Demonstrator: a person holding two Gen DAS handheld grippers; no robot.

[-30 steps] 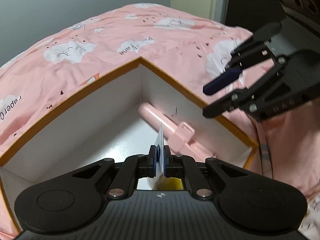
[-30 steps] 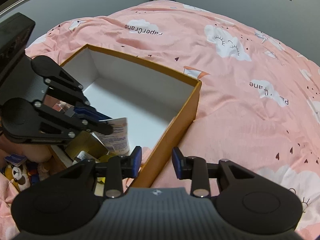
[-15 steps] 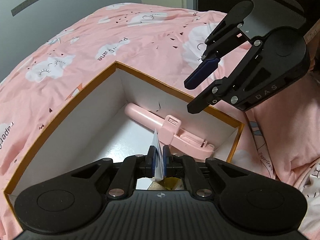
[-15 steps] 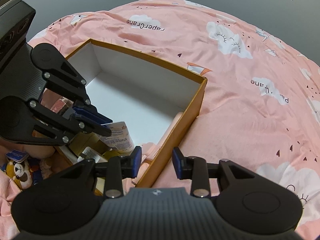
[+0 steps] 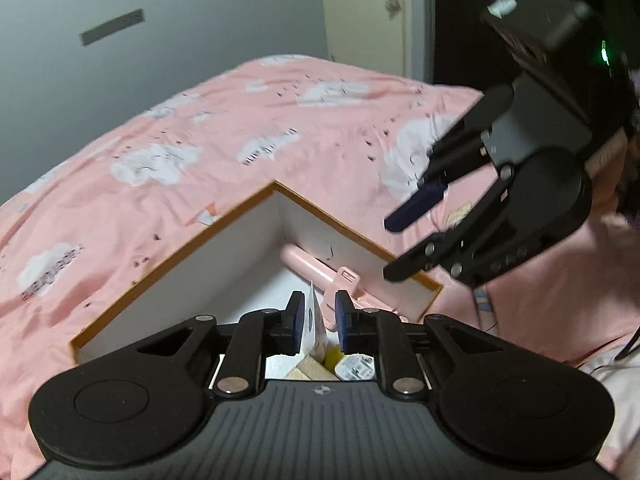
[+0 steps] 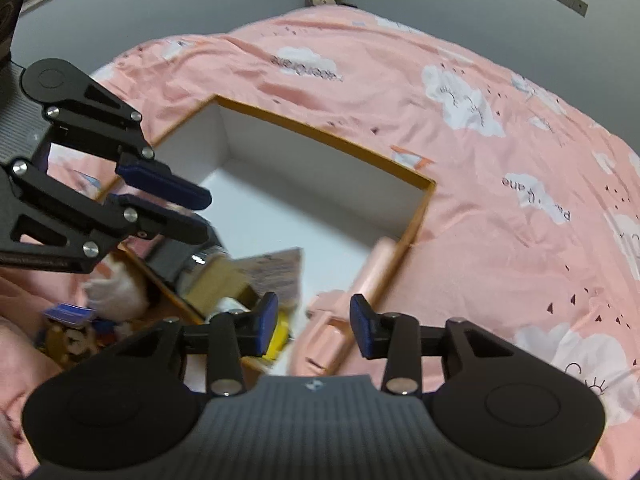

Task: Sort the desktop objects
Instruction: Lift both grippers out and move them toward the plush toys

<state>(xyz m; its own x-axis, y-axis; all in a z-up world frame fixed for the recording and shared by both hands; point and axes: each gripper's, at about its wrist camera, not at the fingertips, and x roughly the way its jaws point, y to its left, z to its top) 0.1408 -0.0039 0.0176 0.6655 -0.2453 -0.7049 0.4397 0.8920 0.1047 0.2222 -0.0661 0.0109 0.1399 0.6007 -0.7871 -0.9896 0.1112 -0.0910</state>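
- My left gripper (image 5: 318, 320) sits nearest, low over the near end of the box; its jaws have just been opening, and the blue pads (image 5: 297, 318) now stand apart from the thin white tube (image 5: 313, 322) that shows between them. The tube leans toward the left pad, and I cannot tell whether it touches it.
- Just below that gripper, on the box floor, lie a tan carton (image 5: 310, 370), something yellow (image 5: 332, 358) and a small labelled container (image 5: 358, 366), crowded together.
- My right gripper (image 6: 314, 324) has also just been opening; its jaws are parted with nothing clamped, hovering over the near right wall of the box.
- Under and beyond it lies the pink device (image 6: 340, 316), long and lying flat along the inside of that right wall.
- The orange-edged box (image 6: 320, 130) with white inner walls rests on the pink cloud-print bedspread (image 6: 500, 184); its far half is bare white floor.
- Outside the box to the left, in the right wrist view, small toys and a blue-topped item (image 6: 66, 312) lie blurred on the cloth.
- Farther off stand the grey wall (image 5: 160, 20) and a door (image 5: 372, 12).
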